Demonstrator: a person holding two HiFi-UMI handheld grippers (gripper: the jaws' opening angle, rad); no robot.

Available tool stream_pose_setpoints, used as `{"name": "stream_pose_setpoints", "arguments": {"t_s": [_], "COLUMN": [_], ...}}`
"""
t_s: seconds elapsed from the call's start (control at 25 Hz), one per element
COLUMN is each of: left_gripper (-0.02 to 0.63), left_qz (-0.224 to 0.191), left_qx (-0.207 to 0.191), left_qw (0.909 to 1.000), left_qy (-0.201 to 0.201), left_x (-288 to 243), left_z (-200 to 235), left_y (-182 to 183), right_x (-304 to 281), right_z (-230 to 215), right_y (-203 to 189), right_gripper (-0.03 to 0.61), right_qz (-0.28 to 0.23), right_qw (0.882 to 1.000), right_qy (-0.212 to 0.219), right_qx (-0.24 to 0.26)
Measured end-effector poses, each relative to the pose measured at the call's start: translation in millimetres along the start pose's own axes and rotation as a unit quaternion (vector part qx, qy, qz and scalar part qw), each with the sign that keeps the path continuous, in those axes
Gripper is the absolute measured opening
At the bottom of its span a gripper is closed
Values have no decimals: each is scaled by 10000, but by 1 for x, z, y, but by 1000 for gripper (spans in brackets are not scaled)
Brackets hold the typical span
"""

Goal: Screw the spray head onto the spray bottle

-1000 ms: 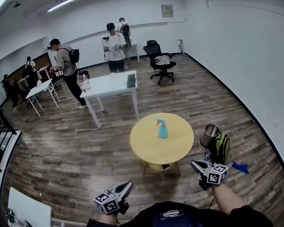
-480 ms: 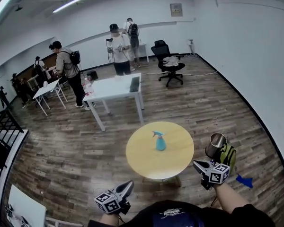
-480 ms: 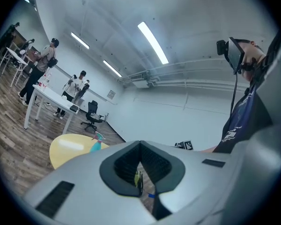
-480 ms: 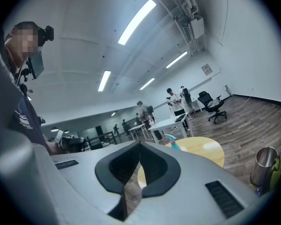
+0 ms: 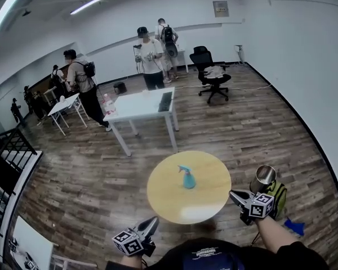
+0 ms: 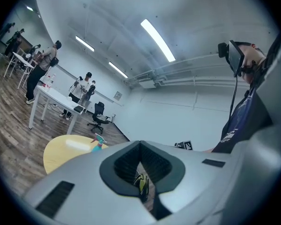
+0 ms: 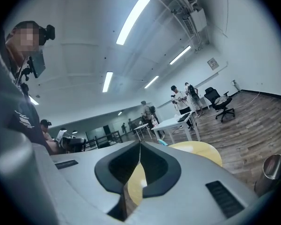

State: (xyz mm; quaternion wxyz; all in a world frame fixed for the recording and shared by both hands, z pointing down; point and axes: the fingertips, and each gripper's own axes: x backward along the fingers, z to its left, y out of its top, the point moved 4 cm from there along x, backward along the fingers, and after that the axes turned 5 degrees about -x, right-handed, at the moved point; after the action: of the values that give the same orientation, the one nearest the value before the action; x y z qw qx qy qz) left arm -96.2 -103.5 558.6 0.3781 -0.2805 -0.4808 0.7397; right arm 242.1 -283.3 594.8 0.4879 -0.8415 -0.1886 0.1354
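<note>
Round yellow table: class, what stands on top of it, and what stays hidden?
One blue spray bottle stands upright near the middle of the round yellow table, with nothing else on it. The top covers whatever is beneath it.

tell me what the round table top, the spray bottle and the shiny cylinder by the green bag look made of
Round table top: matt pale yellow, no grain showing; probably painted or laminated board.
Spray bottle: light blue and apparently translucent, likely plastic.
Shiny cylinder: silvery with bright reflections, probably metal, perhaps stainless steel.
</note>
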Motion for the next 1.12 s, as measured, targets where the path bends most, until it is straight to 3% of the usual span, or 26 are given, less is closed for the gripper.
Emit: {"name": "stream_pose_setpoints", "arguments": {"t_s": [0.28, 0.48, 0.64, 0.92, 1.12], "left_gripper": [12, 12, 12, 12, 12], "left_qz": [-13, 139, 184, 437, 509], "left_qx": [88, 49, -54, -80, 34], "left_qw": [9996, 9980, 9957, 9905, 9891], "left_qy": [-264, -620, -911, -1304, -1379], "left_x": [-42, -51, -57, -70, -93], "left_z": [48, 123, 183, 275, 305], "left_y": [17, 36, 74, 95, 98], "right_x": [-39, -96, -154, -244, -275], "right_z": [-32, -35, -26, -30, -43], "right_y": [10, 22, 33, 17, 11], "right_gripper": [40, 43, 51, 71, 92], "right_qz": [33, -120, -203, -168, 84], "right_qw": [9998, 9986, 9975, 9960, 9964], "right_qy": [-188, -513, -658, -870, -837], "right_qx": [42, 102, 163, 108, 62]}}
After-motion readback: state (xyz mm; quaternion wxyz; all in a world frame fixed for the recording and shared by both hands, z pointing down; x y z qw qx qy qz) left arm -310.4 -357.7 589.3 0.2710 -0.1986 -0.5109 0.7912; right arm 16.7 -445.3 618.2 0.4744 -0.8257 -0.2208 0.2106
